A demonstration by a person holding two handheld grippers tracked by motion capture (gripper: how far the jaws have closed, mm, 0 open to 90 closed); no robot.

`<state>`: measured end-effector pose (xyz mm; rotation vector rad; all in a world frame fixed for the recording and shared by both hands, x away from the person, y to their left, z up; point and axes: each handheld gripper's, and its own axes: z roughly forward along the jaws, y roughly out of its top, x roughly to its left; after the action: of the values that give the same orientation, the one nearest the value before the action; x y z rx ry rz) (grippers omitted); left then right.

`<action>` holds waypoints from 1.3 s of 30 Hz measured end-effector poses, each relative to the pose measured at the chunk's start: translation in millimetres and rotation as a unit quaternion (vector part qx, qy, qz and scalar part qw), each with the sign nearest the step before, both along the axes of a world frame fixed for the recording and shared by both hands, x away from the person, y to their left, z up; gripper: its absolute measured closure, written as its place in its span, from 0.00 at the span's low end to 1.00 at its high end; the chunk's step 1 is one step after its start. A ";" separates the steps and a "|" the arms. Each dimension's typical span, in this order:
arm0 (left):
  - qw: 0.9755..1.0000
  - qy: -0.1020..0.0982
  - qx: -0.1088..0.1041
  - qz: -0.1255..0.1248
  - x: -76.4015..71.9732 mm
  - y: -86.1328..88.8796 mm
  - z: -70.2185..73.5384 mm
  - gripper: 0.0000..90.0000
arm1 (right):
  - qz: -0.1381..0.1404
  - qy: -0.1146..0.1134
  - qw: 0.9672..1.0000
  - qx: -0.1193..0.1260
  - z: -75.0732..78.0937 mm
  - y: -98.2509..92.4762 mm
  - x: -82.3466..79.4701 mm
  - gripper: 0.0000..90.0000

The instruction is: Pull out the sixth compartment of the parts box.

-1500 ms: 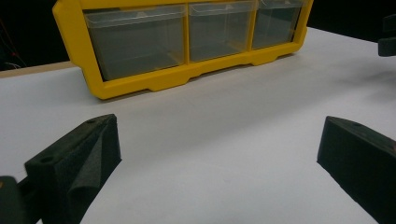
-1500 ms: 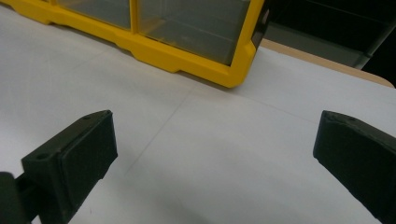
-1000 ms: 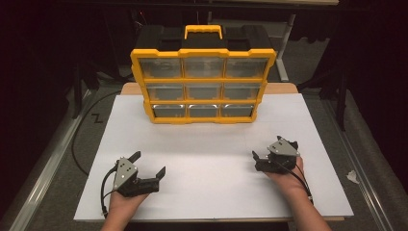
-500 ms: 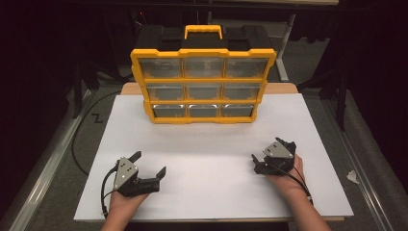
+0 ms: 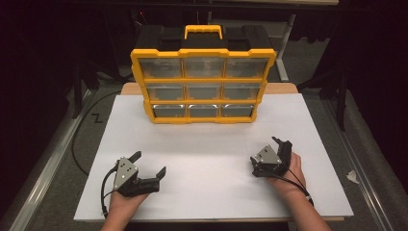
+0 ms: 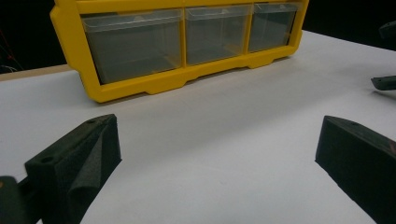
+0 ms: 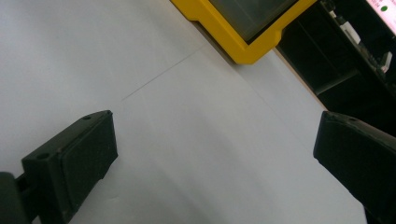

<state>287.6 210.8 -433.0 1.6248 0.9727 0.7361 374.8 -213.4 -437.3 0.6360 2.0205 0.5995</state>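
A yellow organizer box [image 5: 202,86] with three rows of clear drawers stands upright at the back of the white tabletop [image 5: 211,144]. My left gripper [image 5: 150,162] rests near the front left, open, with nothing between its jaws. It faces the organizer's bottom drawers [image 6: 177,46], and the left gripper [image 6: 215,154] has bare tabletop between its pads. My right gripper [image 5: 264,149] sits near the front right, open and empty. In its own view the right gripper [image 7: 215,154] points at the organizer's lower right corner [image 7: 233,32].
The right gripper's black jaw tips [image 6: 385,81] show at the edge of the left gripper view. A black cable [image 5: 82,139] loops on the floor at the left. A crumpled scrap [image 5: 352,176] lies on the floor at the right. Dark furniture stands behind the table.
The right gripper has shifted slightly toward the near edge and to the left. The left gripper and the organizer have stayed put.
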 end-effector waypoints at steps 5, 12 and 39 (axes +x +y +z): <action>1.000 0.000 0.000 0.000 0.1 0.0 -0.1 0.01 | 0.009 -0.019 0.999 -0.045 1.2 4.1 -2.8 0.01; 1.000 -0.001 0.003 -0.001 0.0 -0.3 0.0 0.01 | 0.016 -0.031 0.995 -0.089 1.0 7.6 -5.5 0.01; 1.000 -0.002 0.005 0.000 -0.2 -0.5 0.0 0.01 | 0.045 -0.088 0.973 -0.208 5.5 19.8 -16.5 0.01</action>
<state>287.4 210.3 -433.0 1.6319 0.9679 0.7439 358.3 -193.6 -431.8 0.2325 1.9331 0.2578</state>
